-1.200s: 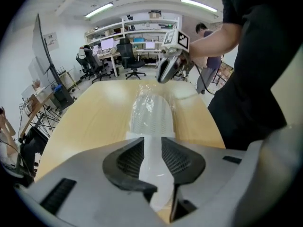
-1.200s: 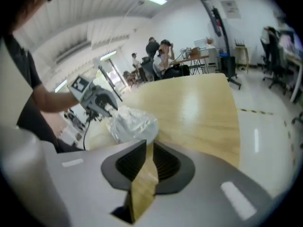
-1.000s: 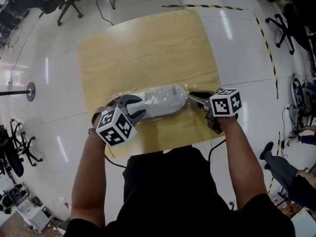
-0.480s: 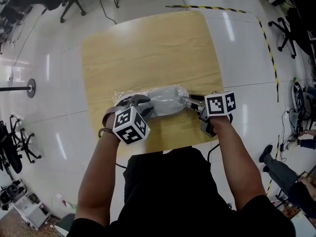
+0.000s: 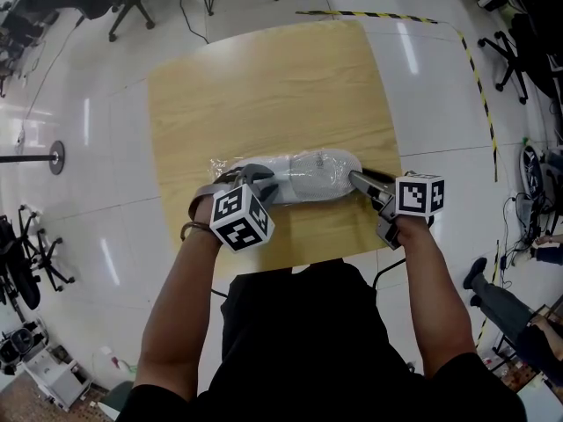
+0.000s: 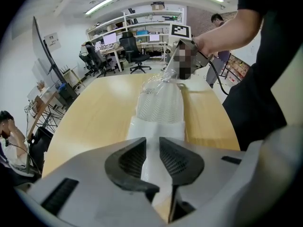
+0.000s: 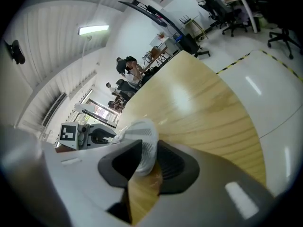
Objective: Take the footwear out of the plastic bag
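Footwear [image 5: 315, 174] fills plastic bag [image 5: 230, 166]; left claw [image 6: 152, 149], right claw [image 7: 148, 151], just closing, clamp its ends.

A white shoe [image 5: 303, 176] inside a clear plastic bag [image 5: 339, 162] lies crosswise on the wooden table [image 5: 264, 86].

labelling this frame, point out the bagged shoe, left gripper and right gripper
bagged shoe [image 5: 315, 172]: head view, middle of the wrapped shoe
left gripper [image 5: 266, 184]: head view, midway between its fingertips
right gripper [image 5: 355, 179]: head view, midway between its fingertips
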### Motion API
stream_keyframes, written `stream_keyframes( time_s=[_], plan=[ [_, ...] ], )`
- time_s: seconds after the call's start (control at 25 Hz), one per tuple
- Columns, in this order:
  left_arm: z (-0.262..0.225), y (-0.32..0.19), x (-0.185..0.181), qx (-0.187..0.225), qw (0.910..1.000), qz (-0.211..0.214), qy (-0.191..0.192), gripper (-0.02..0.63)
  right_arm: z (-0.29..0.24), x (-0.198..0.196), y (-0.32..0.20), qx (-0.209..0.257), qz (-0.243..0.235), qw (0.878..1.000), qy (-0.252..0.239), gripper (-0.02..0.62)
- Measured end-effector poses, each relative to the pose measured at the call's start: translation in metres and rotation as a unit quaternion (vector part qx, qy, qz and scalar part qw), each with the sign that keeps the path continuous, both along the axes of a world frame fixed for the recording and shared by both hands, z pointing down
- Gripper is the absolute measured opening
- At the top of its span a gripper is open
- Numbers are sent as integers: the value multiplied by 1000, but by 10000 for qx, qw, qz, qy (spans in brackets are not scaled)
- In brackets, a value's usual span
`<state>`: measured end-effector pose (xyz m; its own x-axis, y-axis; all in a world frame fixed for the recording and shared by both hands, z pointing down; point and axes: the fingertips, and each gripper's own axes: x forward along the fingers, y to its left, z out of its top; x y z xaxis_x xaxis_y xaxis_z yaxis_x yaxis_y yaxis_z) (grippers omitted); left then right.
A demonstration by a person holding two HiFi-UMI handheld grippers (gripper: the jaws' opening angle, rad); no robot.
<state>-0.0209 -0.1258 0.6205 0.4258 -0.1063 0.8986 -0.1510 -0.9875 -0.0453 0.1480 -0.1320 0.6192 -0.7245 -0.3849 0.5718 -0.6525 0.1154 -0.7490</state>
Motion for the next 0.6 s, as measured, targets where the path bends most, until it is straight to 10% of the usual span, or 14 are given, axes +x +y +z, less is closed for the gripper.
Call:
stream_keyframes(
  time_s=[0.6],
  plan=[
    [0,5,-6,106,9998,89,-165,71,-4,45,10,139,374,9987,313,103]
  ],
)
